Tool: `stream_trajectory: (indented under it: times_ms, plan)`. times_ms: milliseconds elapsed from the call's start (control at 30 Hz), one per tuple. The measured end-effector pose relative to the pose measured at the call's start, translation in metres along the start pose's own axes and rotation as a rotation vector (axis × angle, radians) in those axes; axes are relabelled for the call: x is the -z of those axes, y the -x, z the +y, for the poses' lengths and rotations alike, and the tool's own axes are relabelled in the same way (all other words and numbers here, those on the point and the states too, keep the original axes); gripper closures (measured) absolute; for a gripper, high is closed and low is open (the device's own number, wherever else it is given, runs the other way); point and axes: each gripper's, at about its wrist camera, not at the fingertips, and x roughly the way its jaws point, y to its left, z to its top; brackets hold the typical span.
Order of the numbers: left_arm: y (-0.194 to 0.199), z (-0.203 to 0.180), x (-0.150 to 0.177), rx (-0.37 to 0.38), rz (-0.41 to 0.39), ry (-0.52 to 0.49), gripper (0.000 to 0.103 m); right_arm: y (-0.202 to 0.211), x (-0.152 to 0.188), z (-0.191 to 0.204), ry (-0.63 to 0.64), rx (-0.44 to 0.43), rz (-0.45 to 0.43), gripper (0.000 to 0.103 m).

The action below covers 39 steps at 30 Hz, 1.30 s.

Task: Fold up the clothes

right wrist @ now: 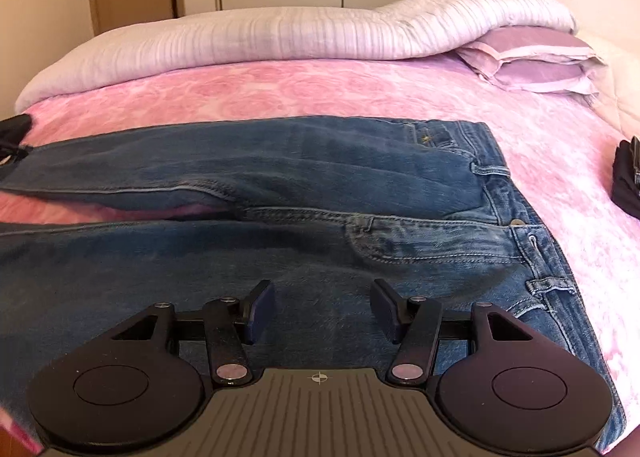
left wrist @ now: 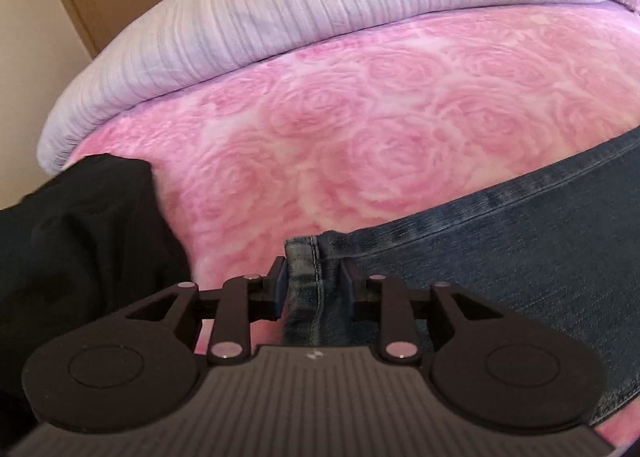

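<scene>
The jeans (right wrist: 280, 193) are laid flat on the pink blanket (right wrist: 400, 93), waistband toward the purple pillow (right wrist: 536, 57). A leg hem (left wrist: 306, 273) is clamped between the fingers of the left gripper (left wrist: 312, 283). The right gripper (right wrist: 322, 311) is held spread apart, empty, above the thigh area. A black garment (left wrist: 80, 237) is seen beside the hem.

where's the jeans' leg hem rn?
In the left wrist view, bottom centre: the hem sits between the left gripper's fingers, on the pink blanket, right of a black garment.
</scene>
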Motion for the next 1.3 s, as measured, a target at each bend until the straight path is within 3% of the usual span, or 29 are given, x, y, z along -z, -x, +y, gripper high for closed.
stream_trajectory:
  times_ms: [133, 267, 367, 500, 633, 800, 867, 933, 1000, 1100, 1300]
  plan:
    - [0.037, 0.003, 0.009, -0.027, -0.033, 0.007, 0.079, -0.004, 0.012, -0.008, -0.056, -0.023, 0.036, 0.046]
    - [0.097, -0.017, 0.028, 0.025, -0.089, -0.042, 0.078, 0.012, 0.015, -0.014, -0.143, 0.001, 0.016, 0.046]
    - [0.144, -0.042, 0.049, 0.103, -0.125, -0.077, 0.067, 0.033, 0.017, -0.01, -0.178, -0.003, -0.013, 0.046]
    - [0.203, -0.083, 0.093, 0.166, -0.145, -0.173, 0.051, 0.064, 0.026, 0.0, -0.161, -0.016, -0.035, 0.046]
    - [0.252, -0.118, 0.154, 0.164, -0.142, -0.265, 0.047, 0.093, 0.047, 0.008, -0.124, -0.039, -0.055, 0.046]
    - [0.282, -0.145, 0.226, 0.13, -0.091, -0.271, 0.046, 0.102, 0.072, 0.0, -0.122, -0.037, -0.008, 0.045]
    - [0.279, -0.143, 0.243, 0.112, -0.07, -0.205, 0.045, 0.098, 0.078, -0.011, -0.141, -0.026, 0.028, 0.045]
    - [0.279, -0.133, 0.246, 0.124, -0.062, -0.099, 0.045, 0.093, 0.085, -0.022, -0.161, 0.018, 0.081, 0.045]
    - [0.284, -0.135, 0.242, 0.096, -0.059, -0.097, 0.046, 0.095, 0.09, -0.037, -0.214, 0.068, 0.1, 0.045]
    - [0.295, -0.144, 0.234, 0.055, -0.1, -0.175, 0.046, 0.115, 0.101, -0.057, -0.36, 0.009, -0.009, 0.045]
    - [0.289, -0.185, 0.211, 0.138, -0.155, -0.266, 0.046, 0.112, 0.124, -0.082, -0.623, 0.101, -0.178, 0.045]
